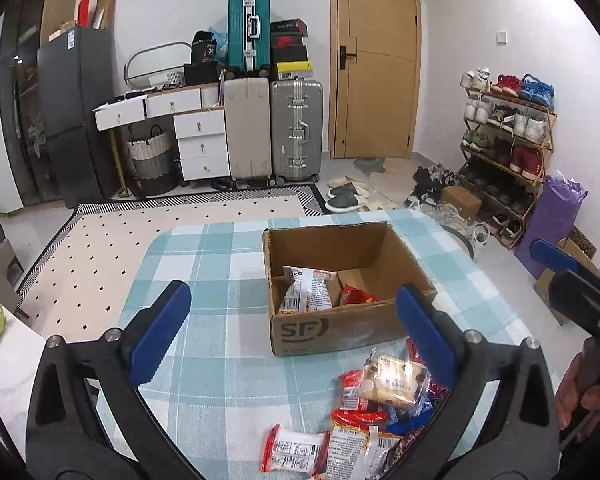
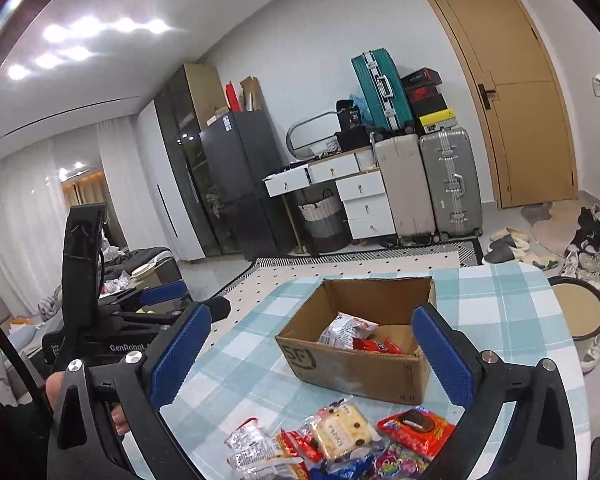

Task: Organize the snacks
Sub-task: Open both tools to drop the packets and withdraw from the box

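An open cardboard box (image 1: 342,326) marked SF stands on the checked tablecloth (image 1: 220,264); it also shows in the right wrist view (image 2: 352,368). Inside lie a white snack packet (image 1: 308,290) and a red packet (image 1: 356,295). A pile of snack packets (image 1: 374,412) lies in front of the box, with a cracker packet (image 2: 342,430) on top and a red packet (image 2: 418,428) beside it. My left gripper (image 1: 292,328) is open and empty above the table near the box. My right gripper (image 2: 312,354) is open and empty above the pile.
The table edge curves at the left and far side above a dotted rug (image 1: 148,232). A round stool (image 2: 578,308) stands right of the table. Suitcases (image 1: 274,132), a drawer unit (image 1: 200,140), a shoe rack (image 1: 508,140) and a door (image 1: 374,56) line the far wall.
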`<action>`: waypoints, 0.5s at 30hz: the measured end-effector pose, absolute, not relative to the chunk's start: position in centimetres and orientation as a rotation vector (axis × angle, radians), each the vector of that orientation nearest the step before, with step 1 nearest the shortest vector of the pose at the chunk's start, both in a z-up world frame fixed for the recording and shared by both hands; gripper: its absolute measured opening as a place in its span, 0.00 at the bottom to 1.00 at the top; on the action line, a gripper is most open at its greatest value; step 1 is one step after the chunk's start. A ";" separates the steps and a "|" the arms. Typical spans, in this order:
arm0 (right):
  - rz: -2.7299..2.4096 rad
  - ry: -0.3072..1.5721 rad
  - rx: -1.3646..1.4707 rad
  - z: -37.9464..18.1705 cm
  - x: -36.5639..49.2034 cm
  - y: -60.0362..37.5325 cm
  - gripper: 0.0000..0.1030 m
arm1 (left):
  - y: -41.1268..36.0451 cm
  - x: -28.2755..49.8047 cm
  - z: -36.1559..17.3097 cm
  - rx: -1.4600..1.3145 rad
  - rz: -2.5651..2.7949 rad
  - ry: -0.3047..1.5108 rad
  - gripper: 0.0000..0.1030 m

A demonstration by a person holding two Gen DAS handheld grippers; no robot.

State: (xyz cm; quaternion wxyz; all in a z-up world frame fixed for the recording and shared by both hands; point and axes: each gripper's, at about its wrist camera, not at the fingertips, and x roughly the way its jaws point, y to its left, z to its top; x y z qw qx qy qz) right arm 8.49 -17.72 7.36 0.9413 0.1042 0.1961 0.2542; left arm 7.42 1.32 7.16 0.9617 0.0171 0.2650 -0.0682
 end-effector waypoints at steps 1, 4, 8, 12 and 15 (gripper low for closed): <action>0.509 0.390 0.203 7.3 7.4 -17.7 0.99 | 1.5 6.8 7.3 0.037 -0.135 0.527 1.00; 0.492 0.370 0.186 7.2 5.6 -17.7 1.00 | 2.2 4.4 7.3 0.036 -0.113 0.501 1.00; 0.493 0.349 0.175 6.8 3.4 -17.7 1.00 | 3.4 2.5 6.5 0.030 -0.108 0.501 1.00; 0.488 0.336 0.149 6.4 1.7 -17.0 1.00 | 4.9 1.4 4.4 0.026 -0.105 0.539 1.00; 0.423 0.343 0.096 5.7 1.1 -16.4 1.00 | 5.8 0.8 2.2 0.009 -0.086 0.571 1.00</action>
